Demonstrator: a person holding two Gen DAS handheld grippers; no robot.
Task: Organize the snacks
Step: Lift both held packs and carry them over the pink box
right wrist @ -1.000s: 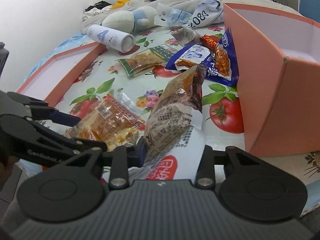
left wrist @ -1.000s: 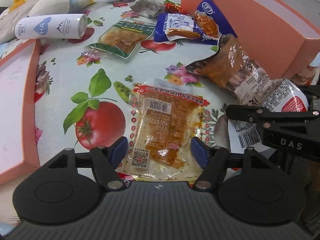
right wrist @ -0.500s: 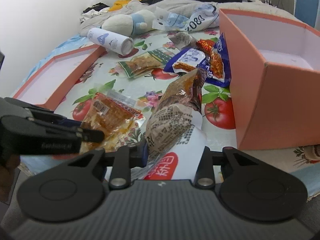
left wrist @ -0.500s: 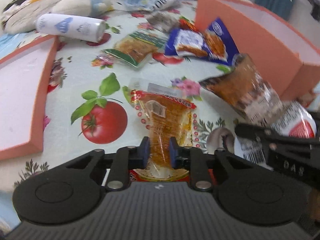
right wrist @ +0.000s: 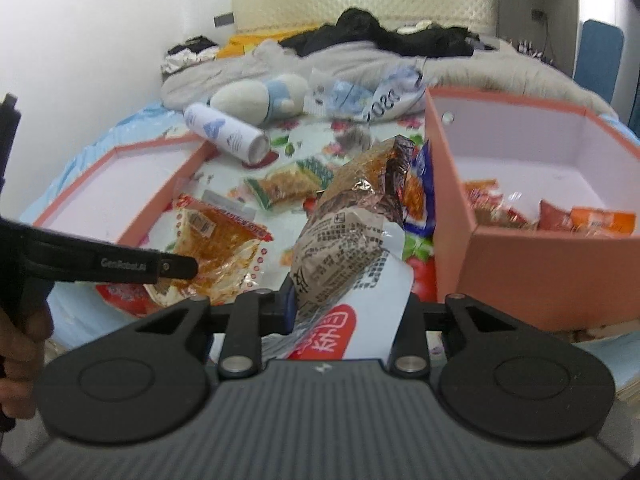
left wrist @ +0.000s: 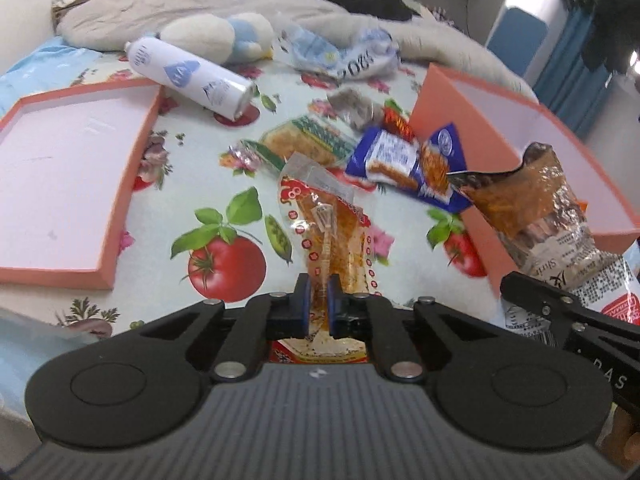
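Observation:
My left gripper [left wrist: 319,300] is shut on a clear packet of orange snack with a red border [left wrist: 330,232] and holds it up off the cloth; the packet also shows in the right wrist view [right wrist: 218,240]. My right gripper [right wrist: 348,308] is shut on a brown and white snack bag [right wrist: 352,236], held above the cloth left of the open pink box [right wrist: 516,256]; the bag also shows in the left wrist view [left wrist: 548,216]. The box holds several red and orange packets [right wrist: 560,216].
On the flowered cloth lie a green-edged snack packet [left wrist: 304,140], blue packets [left wrist: 408,160], a small grey packet [left wrist: 354,106] and a white spray can [left wrist: 188,76]. The pink box lid [left wrist: 60,176] lies at the left. A plush toy [left wrist: 216,36] and bedding lie behind.
My left gripper closed on the orange packet and lifted it off the cloth. My right gripper rose with the brown bag, so the inside of the pink box now shows.

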